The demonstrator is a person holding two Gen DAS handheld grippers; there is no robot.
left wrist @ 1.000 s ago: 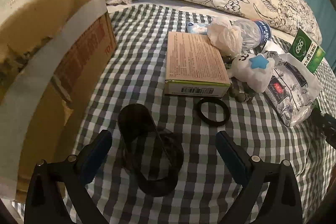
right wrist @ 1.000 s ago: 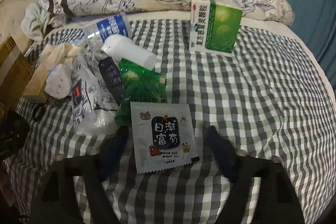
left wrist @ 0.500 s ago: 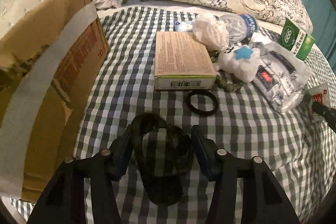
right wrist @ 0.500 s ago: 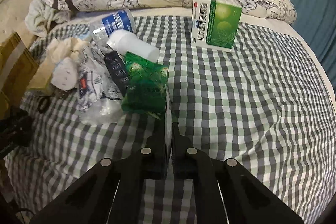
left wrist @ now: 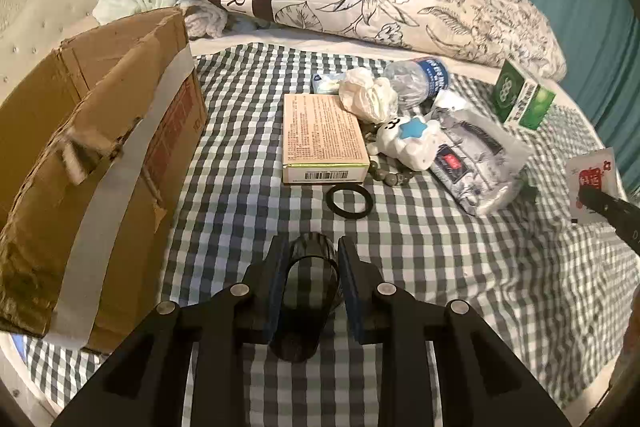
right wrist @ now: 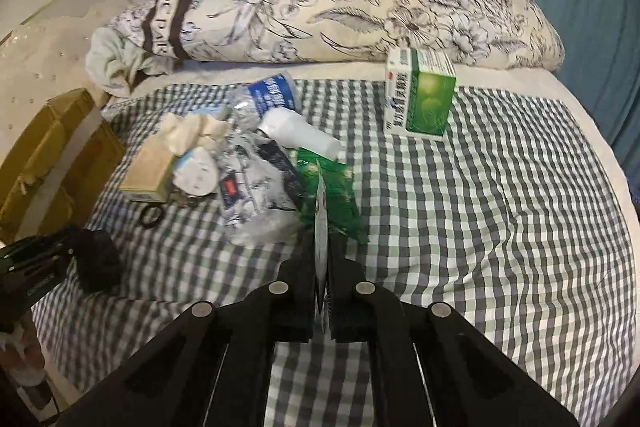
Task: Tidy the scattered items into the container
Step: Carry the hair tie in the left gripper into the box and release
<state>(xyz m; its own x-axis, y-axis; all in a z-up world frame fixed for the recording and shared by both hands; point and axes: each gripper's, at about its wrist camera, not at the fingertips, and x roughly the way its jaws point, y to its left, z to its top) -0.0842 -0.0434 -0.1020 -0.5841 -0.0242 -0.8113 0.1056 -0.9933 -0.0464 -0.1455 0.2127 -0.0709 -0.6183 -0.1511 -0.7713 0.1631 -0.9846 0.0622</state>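
2 grippers, both loaded. Left gripper [left wrist: 310, 267] is clamped on a dark band [left wrist: 308, 291], pads pressing its sides, low over the checked bed [left wrist: 460, 287]. Right gripper [right wrist: 322, 259] pinches a white sachet [right wrist: 321, 227] edge-on between its fingers, raised above the bed. Cardboard box [left wrist: 92, 163] sits at the left, near the left gripper. Scattered pile lies mid-bed: tan carton [left wrist: 322, 137], black ring [left wrist: 349, 201] just in front of it, crumpled tissue [left wrist: 368, 97], bottle [left wrist: 418, 77], white toy [left wrist: 408, 141], clear pouch [left wrist: 478, 159], green packet [right wrist: 330, 187]. Green box [right wrist: 420, 97] stands apart by the floral pillow [right wrist: 340, 7].
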